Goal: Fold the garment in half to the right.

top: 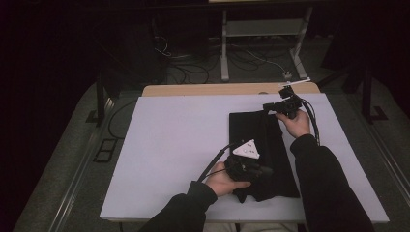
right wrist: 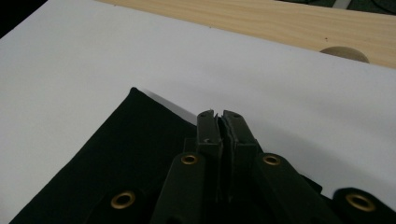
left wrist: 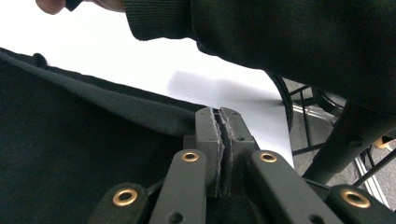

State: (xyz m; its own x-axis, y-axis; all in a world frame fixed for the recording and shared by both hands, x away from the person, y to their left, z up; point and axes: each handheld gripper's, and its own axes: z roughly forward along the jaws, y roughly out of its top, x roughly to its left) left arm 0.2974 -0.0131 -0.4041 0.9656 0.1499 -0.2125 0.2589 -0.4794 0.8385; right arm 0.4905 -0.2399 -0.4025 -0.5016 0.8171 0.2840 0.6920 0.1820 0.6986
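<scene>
A black cloth lies folded in a long strip on the right half of the white table. My left gripper is at the cloth's near end, jaws shut on a raised fold of it. In the left gripper view that fold of the cloth runs up to the left gripper. My right gripper is at the far end, shut on the cloth's far edge. The right gripper view has the right gripper pressed together over the cloth, near its far corner.
A wooden strip borders the table's far edge, with a round hole in it. Beyond stand a metal frame and floor cables. A dark sleeve crosses the left gripper view.
</scene>
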